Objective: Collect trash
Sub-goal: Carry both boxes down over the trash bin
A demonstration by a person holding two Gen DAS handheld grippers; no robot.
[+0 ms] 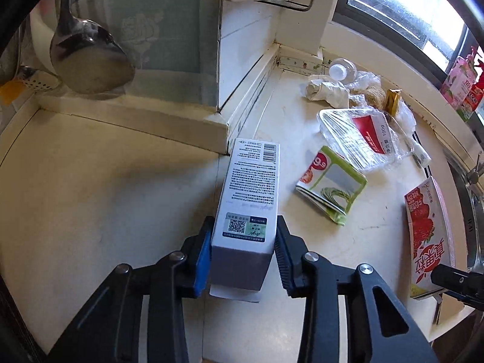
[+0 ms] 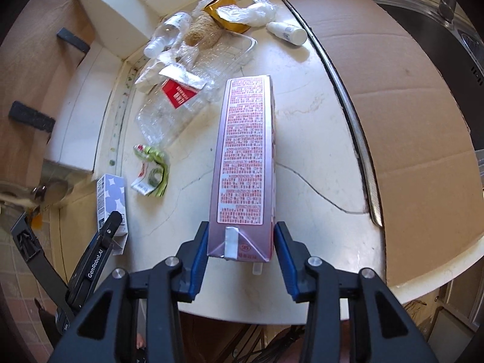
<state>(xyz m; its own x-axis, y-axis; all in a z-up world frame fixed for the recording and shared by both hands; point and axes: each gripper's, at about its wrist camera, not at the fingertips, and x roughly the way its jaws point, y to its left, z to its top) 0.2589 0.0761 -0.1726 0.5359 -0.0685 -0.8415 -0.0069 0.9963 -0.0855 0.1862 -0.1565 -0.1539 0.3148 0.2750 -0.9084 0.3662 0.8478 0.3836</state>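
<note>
bare countertop (image 2: 305, 139) right of carton (image 2: 246, 157), wrappers (image 2: 181, 90) crowding left

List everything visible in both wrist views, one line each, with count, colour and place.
white box: 1, white, held in left tongs
juice carton: 1, red-white, held in right tongs
clear tray: 1, transparent with red label, mid-counter
green leaflet: 1, green-white, beside tray
plastic bottle: 1, clear, back corner
small white bottle: 1, white, near cardboard
gold wrapper: 1, back
cardboard: 1, brown, right
ladle: 1, steel, hanging left
left tongs: black-blue
right tongs: black-blue
</note>
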